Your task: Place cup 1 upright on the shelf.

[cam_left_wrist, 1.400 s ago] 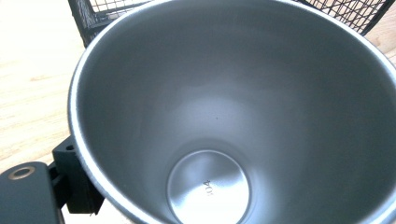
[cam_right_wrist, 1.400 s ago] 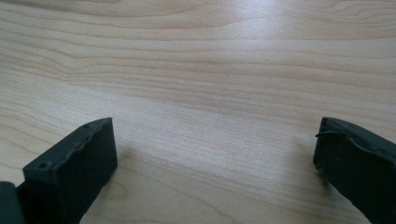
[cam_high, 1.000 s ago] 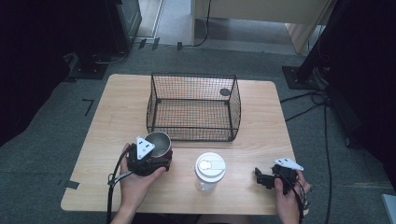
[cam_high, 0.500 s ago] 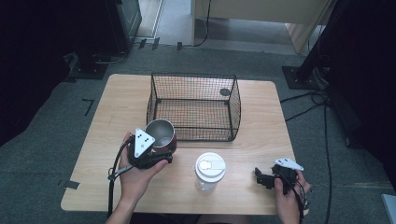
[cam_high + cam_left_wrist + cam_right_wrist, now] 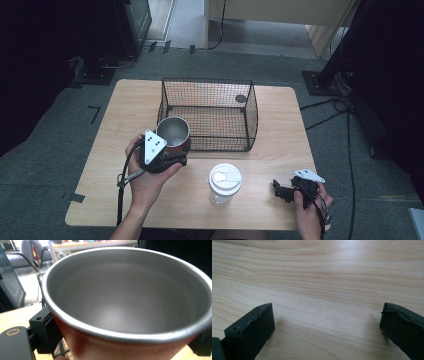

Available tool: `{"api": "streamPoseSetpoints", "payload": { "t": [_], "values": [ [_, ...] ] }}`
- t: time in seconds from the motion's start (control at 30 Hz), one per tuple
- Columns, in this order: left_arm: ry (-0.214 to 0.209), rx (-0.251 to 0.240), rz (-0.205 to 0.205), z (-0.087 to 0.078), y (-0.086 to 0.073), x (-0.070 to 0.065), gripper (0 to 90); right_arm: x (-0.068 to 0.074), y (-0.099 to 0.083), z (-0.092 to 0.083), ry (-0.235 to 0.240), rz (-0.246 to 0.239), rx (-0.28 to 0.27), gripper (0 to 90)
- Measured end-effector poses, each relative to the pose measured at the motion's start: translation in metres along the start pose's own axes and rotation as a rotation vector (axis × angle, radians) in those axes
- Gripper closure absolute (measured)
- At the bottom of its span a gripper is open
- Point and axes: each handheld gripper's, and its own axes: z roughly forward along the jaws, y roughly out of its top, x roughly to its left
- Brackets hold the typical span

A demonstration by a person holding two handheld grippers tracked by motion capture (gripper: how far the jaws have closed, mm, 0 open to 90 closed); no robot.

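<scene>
Since a second ago the red metal cup (image 5: 173, 132) is getting lifted up and away from the near edge of the table (image 5: 125, 105), toward the wire basket (image 5: 210, 112). Left gripper (image 5: 172, 150) is clamping the cup by its sides, mouth tilting up at its camera. Basket opening is sitting just beyond and right of it. Right gripper (image 5: 281, 191) is idling wide apart near the front right corner, beside the lidded cup (image 5: 224, 182). Cup's base is hidden.
</scene>
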Motion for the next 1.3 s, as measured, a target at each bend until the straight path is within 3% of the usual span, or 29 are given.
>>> {"api": "streamPoseSetpoints", "payload": {
  "t": [0.4,0.57,0.73,1.1,1.23,1.3],
  "values": [
    [0.022,-0.094,-0.030,0.015,0.010,0.004,8.2,0.000,0.000,0.000,0.000,0.000,-0.001,0.0],
    [0.017,-0.091,-0.054,0.023,0.014,0.008,8.2,0.000,0.000,0.000,0.000,0.001,0.000,0.0],
    [0.000,-0.110,-0.113,0.031,0.018,0.011,8.3,0.000,0.000,0.000,0.000,0.000,-0.001,0.0],
    [0.037,-0.164,-0.134,0.057,0.025,0.013,8.3,0.000,0.000,0.000,0.001,0.002,-0.001,0.0],
    [0.072,-0.151,-0.091,0.068,0.025,0.014,8.3,0.000,0.000,0.000,0.001,0.002,0.000,0.0],
    [0.115,-0.200,-0.054,0.074,0.021,0.013,8.3,0.000,0.000,0.000,0.001,0.002,0.000,0.0]
  ]
}}
